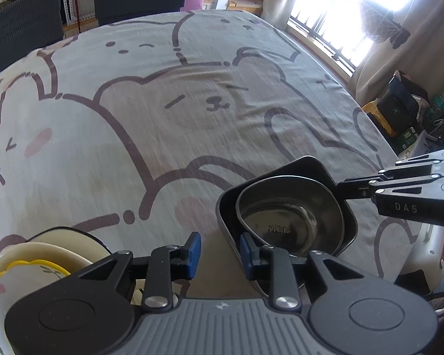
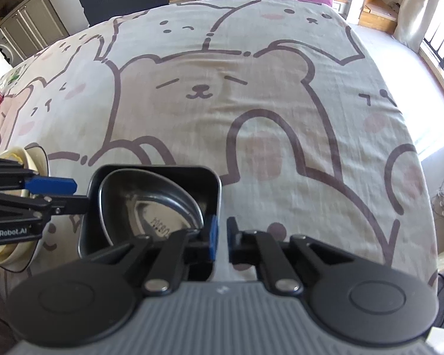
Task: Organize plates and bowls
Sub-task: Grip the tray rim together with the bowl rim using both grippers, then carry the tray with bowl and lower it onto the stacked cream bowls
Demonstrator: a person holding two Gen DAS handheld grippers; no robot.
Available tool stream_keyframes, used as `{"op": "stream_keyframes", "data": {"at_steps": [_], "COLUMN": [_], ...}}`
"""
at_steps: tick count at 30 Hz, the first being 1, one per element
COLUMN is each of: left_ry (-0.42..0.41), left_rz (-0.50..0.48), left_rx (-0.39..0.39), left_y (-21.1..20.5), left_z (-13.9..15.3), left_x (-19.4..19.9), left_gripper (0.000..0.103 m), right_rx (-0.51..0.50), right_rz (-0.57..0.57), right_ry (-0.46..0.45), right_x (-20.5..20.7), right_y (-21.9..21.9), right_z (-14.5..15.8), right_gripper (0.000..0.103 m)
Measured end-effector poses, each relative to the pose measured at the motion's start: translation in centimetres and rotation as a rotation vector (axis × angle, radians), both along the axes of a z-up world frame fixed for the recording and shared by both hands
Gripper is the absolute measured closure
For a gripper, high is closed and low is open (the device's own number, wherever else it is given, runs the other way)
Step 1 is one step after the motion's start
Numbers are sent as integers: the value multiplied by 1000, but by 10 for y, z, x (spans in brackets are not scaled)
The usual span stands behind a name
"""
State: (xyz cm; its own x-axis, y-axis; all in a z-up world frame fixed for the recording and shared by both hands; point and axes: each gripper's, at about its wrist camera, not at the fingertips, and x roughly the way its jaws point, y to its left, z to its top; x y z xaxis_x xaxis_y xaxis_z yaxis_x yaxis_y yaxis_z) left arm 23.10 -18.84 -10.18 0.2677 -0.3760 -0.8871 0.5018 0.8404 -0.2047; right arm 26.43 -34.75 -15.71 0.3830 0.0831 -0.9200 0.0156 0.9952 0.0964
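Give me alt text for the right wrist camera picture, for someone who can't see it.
The right gripper is clamped on the near wall of a dark square dish holding a steel bowl on a bear-print tablecloth. The left gripper reaches the dish from the left, in front of stacked cream bowls.

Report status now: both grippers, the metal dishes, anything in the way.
Right gripper shut on square tray wall. Left gripper straddling the tray's other wall, not visibly clamped. Steel bowl nested inside tray. Cream bowl stack beside left gripper, apart from tray.

Bear-print cream tablecloth (image 2: 281, 103); steel-grey bowl (image 2: 151, 204); black tray (image 2: 151, 170).
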Motion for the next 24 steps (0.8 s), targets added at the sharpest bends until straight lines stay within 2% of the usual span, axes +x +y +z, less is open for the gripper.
{"op": "stream_keyframes", "data": {"at_steps": [6, 10, 14, 16, 24], "left_ry": [19, 40, 70, 89, 123], "left_rz": [-1, -4, 19, 33, 85], "left_rx": [-8, -15, -32, -49, -72], "left_y": [0, -1, -1, -1, 1], "left_z": [-2, -5, -10, -12, -14], "left_x": [0, -1, 0, 0, -4], "left_gripper": [73, 74, 80, 86, 90], "right_rx": [23, 0, -5, -10, -2], "right_rz": [3, 30, 34, 37, 61], "right_ry": [7, 17, 28, 31, 43], "right_x": [2, 2, 5, 7, 12], "right_y": [-2, 2, 4, 4, 3], "right_z": [-3, -6, -9, -10, -15], "right_gripper": [95, 95, 95, 95, 97]}}
